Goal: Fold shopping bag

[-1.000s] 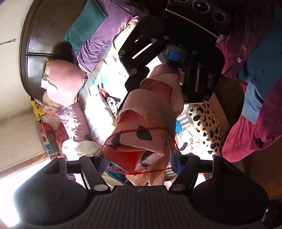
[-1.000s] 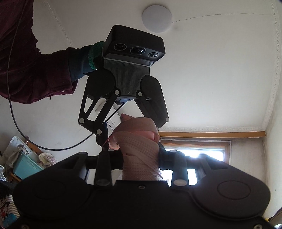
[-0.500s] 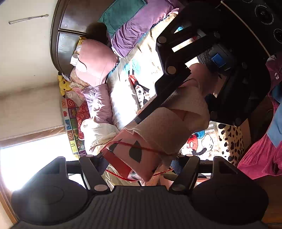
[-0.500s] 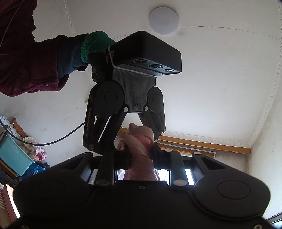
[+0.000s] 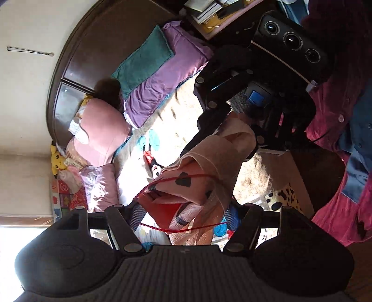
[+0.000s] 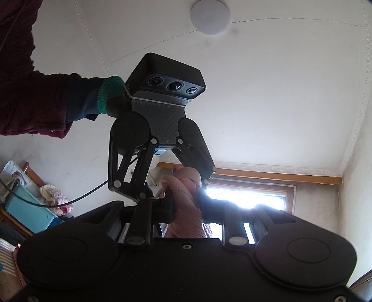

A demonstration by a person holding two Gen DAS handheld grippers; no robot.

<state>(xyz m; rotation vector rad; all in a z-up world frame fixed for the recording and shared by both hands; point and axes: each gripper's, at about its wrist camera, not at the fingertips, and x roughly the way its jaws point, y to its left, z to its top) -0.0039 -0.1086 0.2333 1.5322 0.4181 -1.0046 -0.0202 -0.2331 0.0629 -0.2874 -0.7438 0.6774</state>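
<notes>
The shopping bag (image 5: 209, 167) is a pink cloth bundle with black spots and a red cord, held in the air over the bed. My left gripper (image 5: 183, 216) is shut on its lower, thicker end, and the red cord runs across between the fingers. My right gripper (image 5: 234, 137) faces it from above and pinches the narrow upper end. Looking up in the right wrist view, the right gripper (image 6: 184, 206) is shut on a pink fold of the bag (image 6: 186, 218). The left gripper (image 6: 179, 183) hangs just above it, held by a gloved hand (image 6: 109, 97).
Below lies a bed with a cartoon sheet (image 5: 162, 125), a purple pillow (image 5: 162, 81), a teal pillow (image 5: 144, 62), pink cushions (image 5: 102, 127) and a dark headboard (image 5: 93, 46). The person's maroon and blue clothes (image 5: 337, 116) fill the right. Overhead are a ceiling lamp (image 6: 210, 16) and a bright window (image 6: 244, 197).
Both grippers swung and tilted together while keeping hold of the bag. The bundle's lower end has turned a little between the left fingers. No grip has changed.
</notes>
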